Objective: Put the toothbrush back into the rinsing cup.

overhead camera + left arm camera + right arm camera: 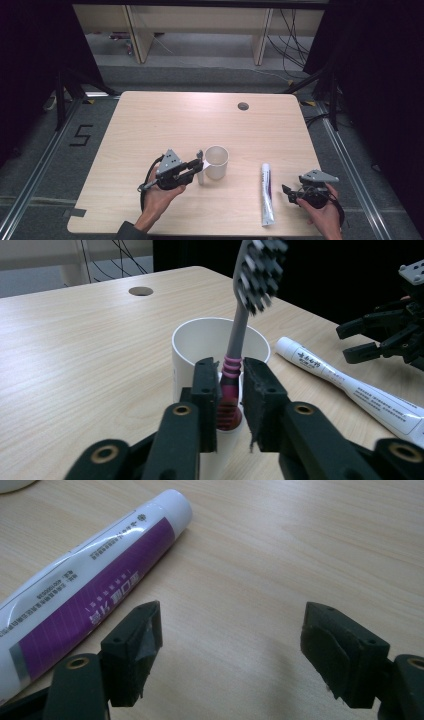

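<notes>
— Black jaws of the left gripper [231,390] come first, low in its own view. What sits between them?

— A toothbrush [235,340]. Its pink ribbed handle stands in the gap, close against the left jaw, with a slim space on the other side; whether the pads pinch it I cannot tell. The brush stands nearly upright, head up, lower end inside the cup [200,340].

— And the cup?

— White, standing on the bench [150,125], just beyond the jaws. From above, the left gripper [199,165] reaches it from the left.

— The right gripper [230,645]?

— Jaws spread wide over bare wood, nothing between them. A tube [85,585] lies just beside its left jaw, apart from it.

— Seen from above?

— The tube [266,192] lies flat between the cup [216,161] and the right gripper [289,192], near the bench's front edge.
</notes>
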The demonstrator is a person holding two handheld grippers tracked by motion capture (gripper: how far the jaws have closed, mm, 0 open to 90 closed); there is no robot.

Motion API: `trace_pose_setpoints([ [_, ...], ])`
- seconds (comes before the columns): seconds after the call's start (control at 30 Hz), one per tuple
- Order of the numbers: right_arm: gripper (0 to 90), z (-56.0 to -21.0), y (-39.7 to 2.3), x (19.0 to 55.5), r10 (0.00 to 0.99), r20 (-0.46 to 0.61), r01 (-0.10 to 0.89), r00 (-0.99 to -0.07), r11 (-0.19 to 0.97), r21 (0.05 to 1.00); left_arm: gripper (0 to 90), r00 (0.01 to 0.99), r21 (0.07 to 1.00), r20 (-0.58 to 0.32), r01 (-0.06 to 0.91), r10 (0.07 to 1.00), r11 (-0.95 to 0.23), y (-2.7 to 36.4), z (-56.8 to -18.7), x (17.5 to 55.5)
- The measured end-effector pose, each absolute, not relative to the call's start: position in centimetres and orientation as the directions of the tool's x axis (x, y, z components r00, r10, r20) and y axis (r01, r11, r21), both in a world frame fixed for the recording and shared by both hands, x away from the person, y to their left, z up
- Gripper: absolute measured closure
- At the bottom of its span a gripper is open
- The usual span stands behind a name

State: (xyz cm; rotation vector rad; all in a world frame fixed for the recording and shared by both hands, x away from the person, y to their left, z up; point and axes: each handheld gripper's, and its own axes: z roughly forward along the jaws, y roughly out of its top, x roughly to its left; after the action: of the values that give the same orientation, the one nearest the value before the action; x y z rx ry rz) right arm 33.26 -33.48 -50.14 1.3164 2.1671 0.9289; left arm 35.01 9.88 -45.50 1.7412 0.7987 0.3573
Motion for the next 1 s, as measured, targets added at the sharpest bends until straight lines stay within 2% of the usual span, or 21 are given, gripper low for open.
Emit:
trace_pose_setpoints([
  [0.2, 25.6, -50.0, -33.4, 33.2, 0.891, -0.009, 0.602, -0.453, 0.314, 0.734, 47.4, 0.701, 0.931, -0.175, 0.346, 0.692, -0.116, 10.2, -44.8, 34.5],
  [0.37, 25.6, -49.8, -33.5, 33.1, 0.891, -0.008, 0.592, -0.455, 0.309, 0.744, 40.4, 0.717, 0.933, -0.174, 0.339, 0.675, -0.12, 10.8, -44.2, 34.1],
  [0.67, 25.6, -49.7, -33.5, 33.0, 0.889, -0.023, 0.583, -0.457, 0.319, 0.747, 36.7, 0.723, 0.925, -0.173, 0.353, 0.669, -0.142, 11.8, -44.0, 32.7],
  [1.0, 25.6, -49.6, -33.3, 32.9, 0.893, 0.006, 0.597, -0.451, 0.296, 0.746, 33.6, 0.724, 0.92, -0.172, 0.36, 0.668, -0.154, 13.1, -44.5, 31.6],
])
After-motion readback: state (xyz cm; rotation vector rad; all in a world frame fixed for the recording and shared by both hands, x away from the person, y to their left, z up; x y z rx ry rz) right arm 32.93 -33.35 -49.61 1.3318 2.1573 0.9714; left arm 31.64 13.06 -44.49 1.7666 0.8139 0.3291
